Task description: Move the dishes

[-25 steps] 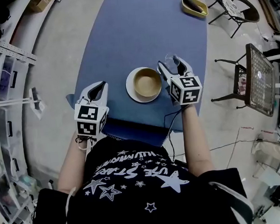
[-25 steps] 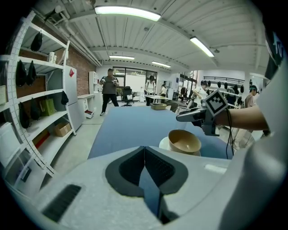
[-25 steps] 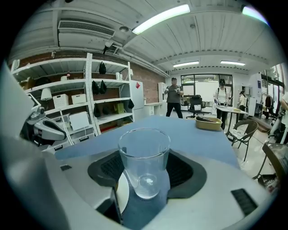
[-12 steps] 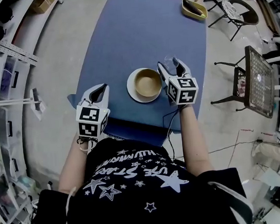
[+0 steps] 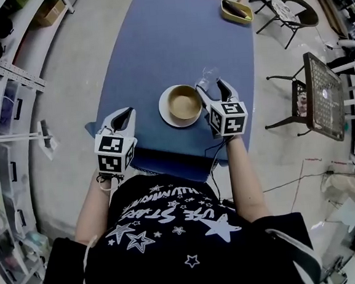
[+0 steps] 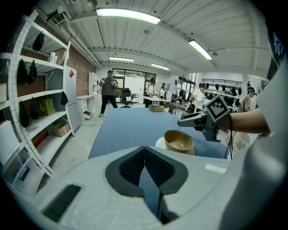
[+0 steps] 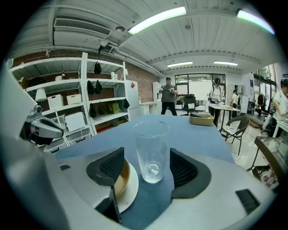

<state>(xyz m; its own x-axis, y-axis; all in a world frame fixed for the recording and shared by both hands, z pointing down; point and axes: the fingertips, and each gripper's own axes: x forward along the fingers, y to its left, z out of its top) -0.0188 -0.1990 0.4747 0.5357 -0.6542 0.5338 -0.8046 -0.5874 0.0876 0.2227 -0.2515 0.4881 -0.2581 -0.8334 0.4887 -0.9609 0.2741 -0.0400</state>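
In the head view the bowl [image 5: 184, 102] sits on the table [image 5: 168, 40], in the left gripper view the left gripper [image 6: 145, 152] is pressed together on nothing, and in the right gripper view the right gripper [image 7: 148, 166] is spread around the glass [image 7: 151, 150] without touching it, so I think it must squeeze next.

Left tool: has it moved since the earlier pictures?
No. The left tool stays beside the blue table's near left corner, just as far from the bowl as before.
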